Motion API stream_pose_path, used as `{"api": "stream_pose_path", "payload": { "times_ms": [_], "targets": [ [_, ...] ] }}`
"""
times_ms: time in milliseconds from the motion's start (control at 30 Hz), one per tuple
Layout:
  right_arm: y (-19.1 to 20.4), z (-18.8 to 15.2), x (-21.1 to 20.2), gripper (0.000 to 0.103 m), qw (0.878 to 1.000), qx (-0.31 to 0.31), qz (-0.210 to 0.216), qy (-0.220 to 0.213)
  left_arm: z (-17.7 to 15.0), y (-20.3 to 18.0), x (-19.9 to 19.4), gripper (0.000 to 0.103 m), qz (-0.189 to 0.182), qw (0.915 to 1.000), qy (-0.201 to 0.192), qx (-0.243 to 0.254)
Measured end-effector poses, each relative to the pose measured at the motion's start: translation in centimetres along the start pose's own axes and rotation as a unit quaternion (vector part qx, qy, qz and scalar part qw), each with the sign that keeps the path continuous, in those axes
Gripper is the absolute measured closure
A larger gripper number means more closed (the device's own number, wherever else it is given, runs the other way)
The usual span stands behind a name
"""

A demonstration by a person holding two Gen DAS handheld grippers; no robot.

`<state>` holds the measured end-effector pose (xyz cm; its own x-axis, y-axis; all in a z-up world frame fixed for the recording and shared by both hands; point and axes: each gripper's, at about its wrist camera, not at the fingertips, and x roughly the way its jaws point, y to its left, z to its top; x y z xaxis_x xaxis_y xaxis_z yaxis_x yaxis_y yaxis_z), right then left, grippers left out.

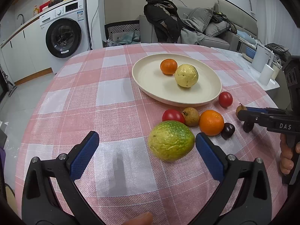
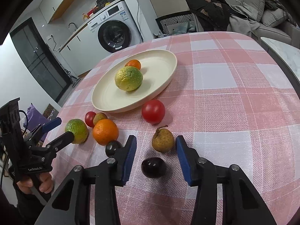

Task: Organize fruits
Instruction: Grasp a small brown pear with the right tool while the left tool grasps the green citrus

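A cream plate (image 1: pixel 150 82) (image 2: pixel 165 71) holds a small orange (image 1: pixel 168 66) and a yellow-green fruit (image 1: pixel 186 75) (image 2: pixel 128 78). My left gripper (image 1: pixel 147 140) is open around a larger green-yellow fruit (image 1: pixel 171 143) (image 2: pixel 76 131) on the cloth, not touching it. My right gripper (image 2: pixel 155 144) (image 1: pixel 241 116) is open, with a brown longan-like fruit (image 2: pixel 162 139) between its tips and a dark plum (image 2: pixel 153 167) between the fingers nearer the camera. Loose on the cloth lie an orange (image 1: pixel 211 122) (image 2: pixel 105 131), two tomatoes (image 1: pixel 225 99) (image 2: pixel 153 111) (image 1: pixel 173 115), another brown fruit (image 1: pixel 191 116) and a second dark plum (image 1: pixel 227 130) (image 2: pixel 113 148).
The pink-and-white checked cloth (image 1: pixel 112 112) covers a round table. White containers (image 1: pixel 262 65) stand on a side table at the right. A washing machine (image 1: pixel 63 31), a chair with a dark coat (image 1: pixel 161 18) and a sofa stand behind.
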<state>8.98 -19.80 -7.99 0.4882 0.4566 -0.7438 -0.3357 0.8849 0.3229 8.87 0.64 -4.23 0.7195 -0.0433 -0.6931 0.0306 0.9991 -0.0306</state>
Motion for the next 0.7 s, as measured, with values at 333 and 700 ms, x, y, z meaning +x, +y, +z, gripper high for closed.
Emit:
{"api": "stream_pose_path", "payload": {
  "times_ms": [333, 700],
  "targets": [
    [-0.62, -0.02, -0.07, 0.078, 1.000, 0.011, -0.009, -0.002, 0.00, 0.03, 0.03, 0.001, -0.001, 1.0000, 0.001, 0.000],
    [0.11, -0.16, -0.94, 0.078, 1.000, -0.003, 0.008, -0.023, -0.30, -0.02, 0.26, 0.001, -0.009, 0.9999, 0.006, -0.003]
  ]
}}
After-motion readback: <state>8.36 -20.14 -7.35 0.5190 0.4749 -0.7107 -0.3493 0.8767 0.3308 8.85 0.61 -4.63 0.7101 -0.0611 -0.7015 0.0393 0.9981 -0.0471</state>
